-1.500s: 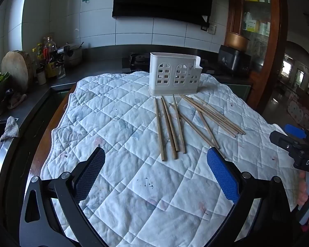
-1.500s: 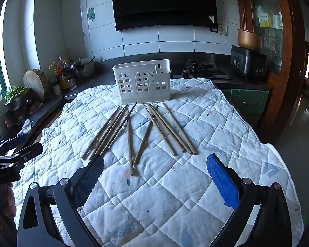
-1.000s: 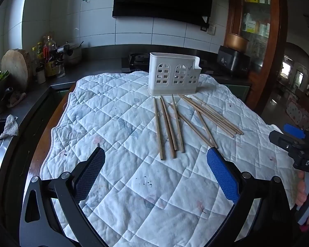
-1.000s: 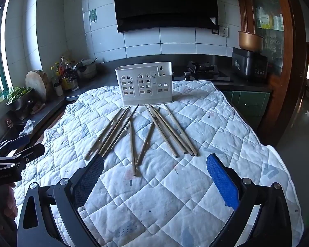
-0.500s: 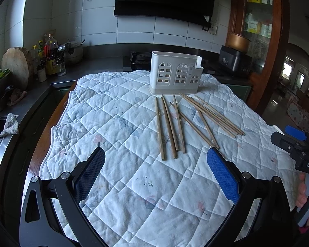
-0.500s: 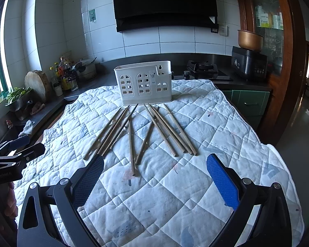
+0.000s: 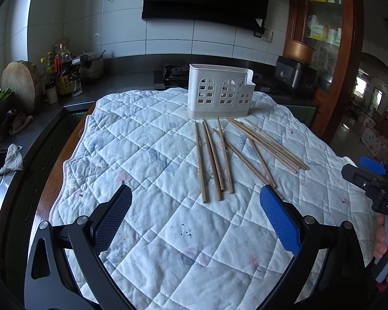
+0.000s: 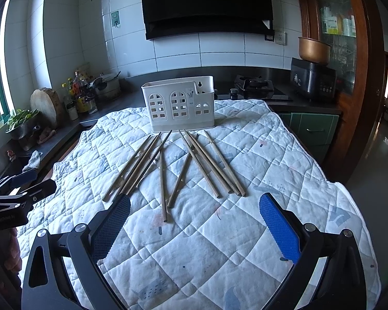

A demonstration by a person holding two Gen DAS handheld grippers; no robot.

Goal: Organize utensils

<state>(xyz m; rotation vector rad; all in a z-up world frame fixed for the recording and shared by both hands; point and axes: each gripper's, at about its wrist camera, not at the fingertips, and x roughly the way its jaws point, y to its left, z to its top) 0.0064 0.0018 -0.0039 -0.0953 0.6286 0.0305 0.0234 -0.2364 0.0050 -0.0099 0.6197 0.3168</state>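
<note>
Several wooden chopsticks [image 7: 214, 157] lie spread on a white quilted cloth [image 7: 147, 155], fanned out in front of a white plastic utensil holder [image 7: 219, 94] with arched cut-outs. They also show in the right wrist view [image 8: 178, 165], as does the holder [image 8: 179, 103]. My left gripper [image 7: 195, 211] is open and empty, hovering over the cloth short of the chopsticks' near ends. My right gripper [image 8: 194, 215] is open and empty, near the near ends of the middle chopsticks. Each gripper shows at the edge of the other's view [image 7: 370, 175] [image 8: 23, 183].
A dark counter runs behind the table with bottles [image 7: 60, 72], a round wooden board [image 7: 19, 85], a gas hob [image 8: 256, 85] and a black cooker [image 8: 313, 77]. A wooden cabinet [image 7: 323, 38] stands at the right. The table edge drops off on the left and right.
Both views shift only slightly; the grippers hover in nearly the same places. The chopsticks and holder have not moved.
</note>
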